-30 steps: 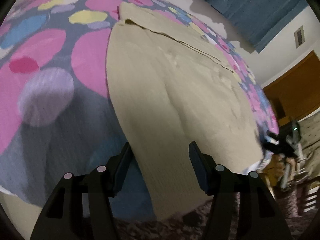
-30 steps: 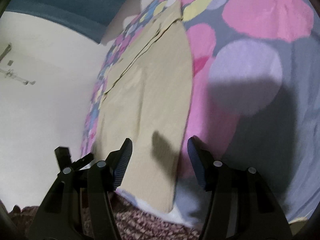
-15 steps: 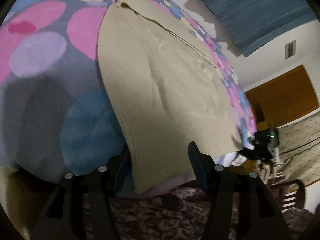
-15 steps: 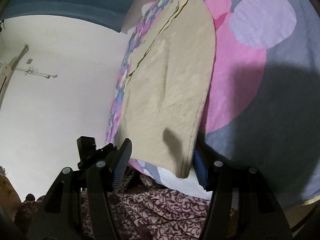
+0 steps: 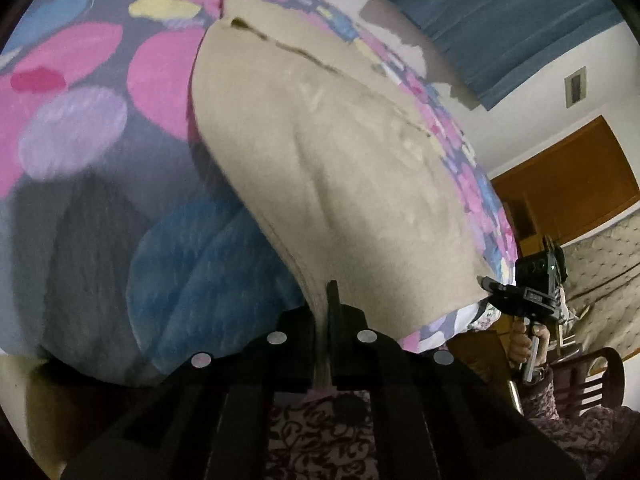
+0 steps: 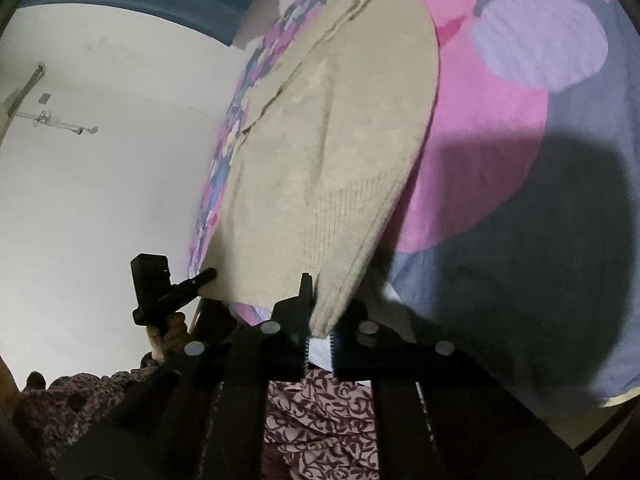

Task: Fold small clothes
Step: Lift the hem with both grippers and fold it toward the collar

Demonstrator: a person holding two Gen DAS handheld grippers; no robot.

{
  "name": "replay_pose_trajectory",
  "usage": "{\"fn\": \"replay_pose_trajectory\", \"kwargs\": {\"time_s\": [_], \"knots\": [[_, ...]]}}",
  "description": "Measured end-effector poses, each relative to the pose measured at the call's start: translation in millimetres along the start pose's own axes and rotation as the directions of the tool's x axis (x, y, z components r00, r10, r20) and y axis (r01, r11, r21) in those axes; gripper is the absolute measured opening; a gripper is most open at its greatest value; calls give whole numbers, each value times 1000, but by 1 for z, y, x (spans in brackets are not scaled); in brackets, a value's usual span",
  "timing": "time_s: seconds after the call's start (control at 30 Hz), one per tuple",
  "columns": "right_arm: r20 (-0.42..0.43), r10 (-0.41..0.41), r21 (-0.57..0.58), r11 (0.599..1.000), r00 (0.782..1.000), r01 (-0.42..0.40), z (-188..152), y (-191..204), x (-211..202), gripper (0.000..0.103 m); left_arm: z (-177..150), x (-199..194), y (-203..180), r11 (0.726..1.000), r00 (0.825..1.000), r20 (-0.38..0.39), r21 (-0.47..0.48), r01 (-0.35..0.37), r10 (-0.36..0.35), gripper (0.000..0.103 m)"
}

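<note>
The left gripper (image 5: 323, 320) has its fingers pressed together on the near hem of the beige knit garment (image 5: 340, 160), and the right gripper (image 6: 318, 320) pinches that hem at its other near corner. From both grips the garment runs away across the spotted bedsheet (image 5: 80, 128), lying flat toward the sheet's far edge

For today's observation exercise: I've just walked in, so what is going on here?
A person holding a gripper in each hand is folding a beige knit garment spread on a polka-dot bedspread. The left gripper and the right gripper are each shut on a near corner of the garment's hem. Most of it lies flat; no fold made yet.
</note>
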State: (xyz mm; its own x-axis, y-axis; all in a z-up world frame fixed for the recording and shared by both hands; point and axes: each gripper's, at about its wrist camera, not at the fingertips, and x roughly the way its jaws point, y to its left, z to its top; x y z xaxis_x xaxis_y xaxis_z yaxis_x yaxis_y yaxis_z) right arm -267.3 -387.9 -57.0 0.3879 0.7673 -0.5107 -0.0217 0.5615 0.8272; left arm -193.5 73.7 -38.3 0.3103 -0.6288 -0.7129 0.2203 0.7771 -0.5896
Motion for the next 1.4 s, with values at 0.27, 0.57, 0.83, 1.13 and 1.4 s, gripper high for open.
{"fn": "replay_pose_trajectory", "kwargs": {"time_s": [0.27, 0.57, 0.83, 1.13, 1.4], "knots": [[54, 45, -21, 999, 998, -44, 11, 18, -11, 4, 18, -10, -1, 999, 998, 55, -16, 29, -28, 5], [113, 84, -85, 994, 990, -74, 95, 42, -2, 4, 87, -10, -1, 999, 986, 161, 10, 33, -35, 5], [99, 48, -24, 999, 994, -46, 176, 20, 52, 4, 151, 38, 33, 999, 988, 157, -36, -3, 9, 5], [58, -1, 66, 998, 998, -2, 210, -22, 99, 6, 167, 69, 50, 1000, 994, 111, -23, -9, 12, 7], [89, 24, -5, 1000, 996, -24, 214, -14, 78, 36, 166, 35, 53, 999, 986, 165, 48, -20, 12, 49]]}}
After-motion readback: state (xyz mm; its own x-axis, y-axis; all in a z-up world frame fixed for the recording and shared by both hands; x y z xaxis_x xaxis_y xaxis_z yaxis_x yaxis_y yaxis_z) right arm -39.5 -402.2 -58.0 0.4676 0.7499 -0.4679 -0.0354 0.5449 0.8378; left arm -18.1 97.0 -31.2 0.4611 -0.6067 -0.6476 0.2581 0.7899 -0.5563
